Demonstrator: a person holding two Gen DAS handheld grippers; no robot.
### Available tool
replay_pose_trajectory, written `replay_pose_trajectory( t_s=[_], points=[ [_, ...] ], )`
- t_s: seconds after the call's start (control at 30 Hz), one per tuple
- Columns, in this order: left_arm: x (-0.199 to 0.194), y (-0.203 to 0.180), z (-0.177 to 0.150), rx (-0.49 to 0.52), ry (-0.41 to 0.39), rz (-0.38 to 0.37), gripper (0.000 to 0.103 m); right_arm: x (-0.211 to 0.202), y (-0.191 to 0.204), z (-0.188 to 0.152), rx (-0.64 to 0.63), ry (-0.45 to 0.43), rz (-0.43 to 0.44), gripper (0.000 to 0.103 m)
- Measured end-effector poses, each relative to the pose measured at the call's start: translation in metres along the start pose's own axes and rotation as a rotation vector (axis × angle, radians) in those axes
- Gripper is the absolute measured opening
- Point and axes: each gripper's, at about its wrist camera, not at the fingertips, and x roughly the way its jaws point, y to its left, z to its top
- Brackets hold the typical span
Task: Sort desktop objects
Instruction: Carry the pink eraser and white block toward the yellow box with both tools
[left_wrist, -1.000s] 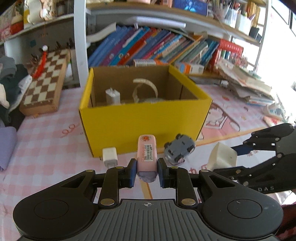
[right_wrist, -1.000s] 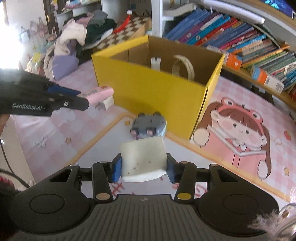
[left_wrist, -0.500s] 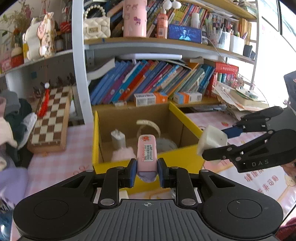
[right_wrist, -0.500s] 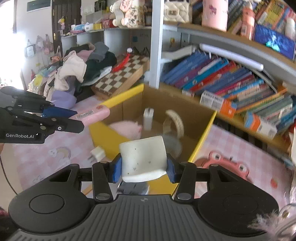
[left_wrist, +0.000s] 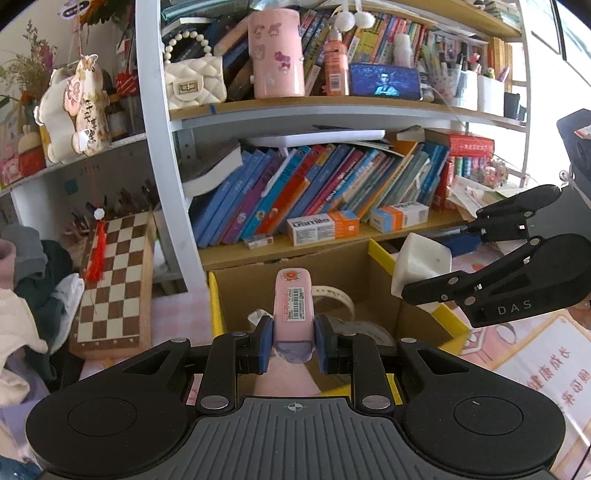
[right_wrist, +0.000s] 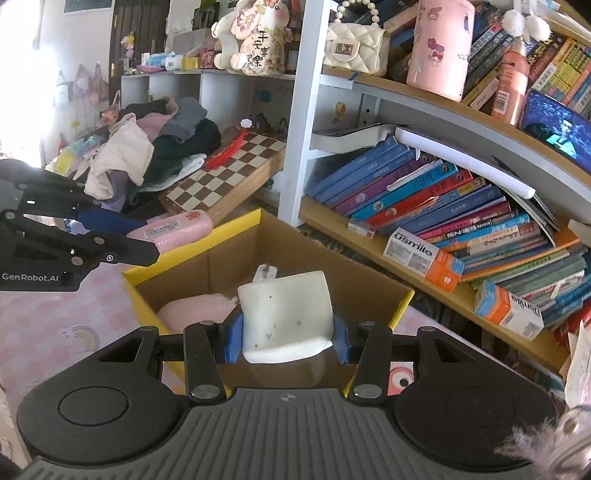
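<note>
Yellow cardboard box stands open-topped below both my claws, its near rim under my wrists and its far wall close against the bookshelf of leaning books. A chessboard lies left of the box on the pink worktop. Inside the box I see a pink plush and a white strap loop. My right claw clamps a white block over the opening; my left claw grips a pink case above the left rim, the two claws near but apart
</note>
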Motion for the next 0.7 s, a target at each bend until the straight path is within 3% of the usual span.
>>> replay_pose_trajectory(
  t_s=[0.7],
  points=[
    [0.083,0.011,-0.001,0.036,0.132,0.004,0.022,0.093,-0.01,-0.001,-0.077,0.172,0.067,0.045]
  ],
)
